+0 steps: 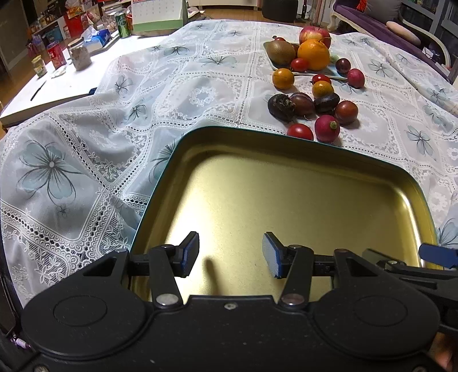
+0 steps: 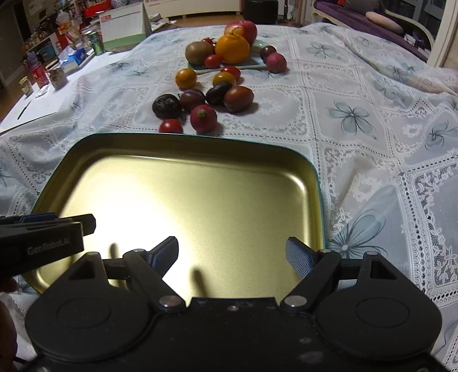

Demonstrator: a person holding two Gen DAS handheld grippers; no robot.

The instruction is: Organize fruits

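An empty gold tin tray (image 1: 286, 143) (image 2: 186, 143) lies on the lace tablecloth in front of both grippers. My left gripper (image 1: 230, 254) is open and empty over the tray's near part. My right gripper (image 2: 232, 257) is open and empty over the tray's near right side. Beyond the tray lies a loose cluster of small fruits: a cherry tomato (image 1: 300, 132) (image 2: 171, 126), a pink radish-like fruit (image 1: 327, 128) (image 2: 203, 118), dark plums (image 1: 282, 107) (image 2: 167, 106) and small oranges (image 1: 283, 78) (image 2: 186, 78). Farther back, a pale plate (image 1: 335, 68) (image 2: 254, 64) holds a kiwi (image 1: 280, 52) (image 2: 199, 52), an orange (image 1: 313, 54) (image 2: 232, 48) and an apple (image 1: 314, 33) (image 2: 247, 28).
The left gripper's body (image 2: 43, 237) shows at the left of the right wrist view; a right gripper's tip (image 1: 438, 254) shows at the right of the left wrist view. A calendar (image 1: 157, 14), a green can (image 1: 122, 25), jars and boxes stand at the table's far left. A purple sofa (image 1: 372, 20) is behind.
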